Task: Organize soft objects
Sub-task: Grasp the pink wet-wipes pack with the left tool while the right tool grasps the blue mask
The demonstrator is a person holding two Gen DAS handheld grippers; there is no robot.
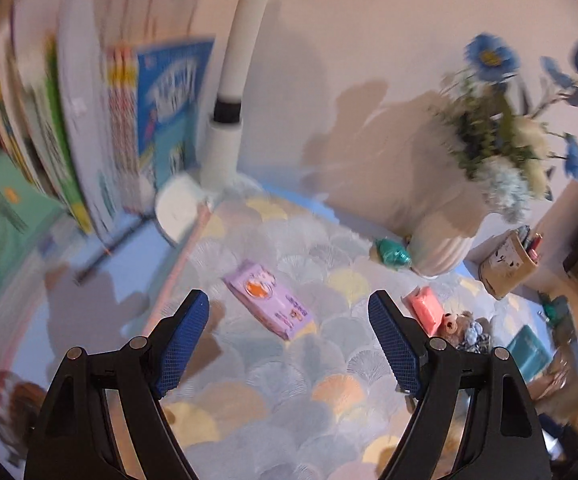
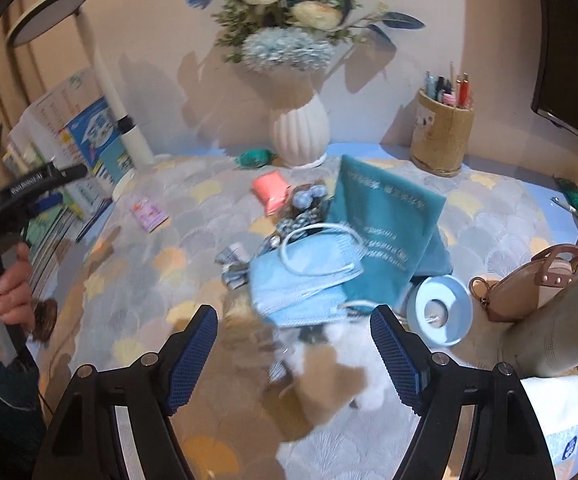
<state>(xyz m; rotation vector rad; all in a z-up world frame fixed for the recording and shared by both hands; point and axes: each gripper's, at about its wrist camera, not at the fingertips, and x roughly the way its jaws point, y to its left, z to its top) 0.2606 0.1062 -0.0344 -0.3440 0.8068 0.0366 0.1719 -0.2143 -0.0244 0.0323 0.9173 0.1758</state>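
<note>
My left gripper [image 1: 289,336] is open and empty above the patterned mat, just short of a purple tissue pack [image 1: 269,300]. A pink tissue pack [image 1: 425,304] and a small teddy bear [image 1: 463,330] lie to its right. My right gripper [image 2: 293,344] is open and empty over a blurred brown-and-white plush toy [image 2: 329,364]. Beyond it lie a light blue face mask [image 2: 309,276], a teal pouch [image 2: 385,216], the bear [image 2: 301,208], the pink pack [image 2: 271,190] and the purple pack [image 2: 149,212]. The left gripper's handle [image 2: 21,196] shows at the left edge.
A white vase [image 2: 301,132] of blue flowers stands at the back wall, a green wrapped item [image 2: 255,158] beside it. A pen holder [image 2: 441,136] is back right. Books [image 1: 101,128] and a white lamp post [image 1: 229,92] stand left. A blue tape roll [image 2: 441,312] and tan purse [image 2: 529,284] sit right.
</note>
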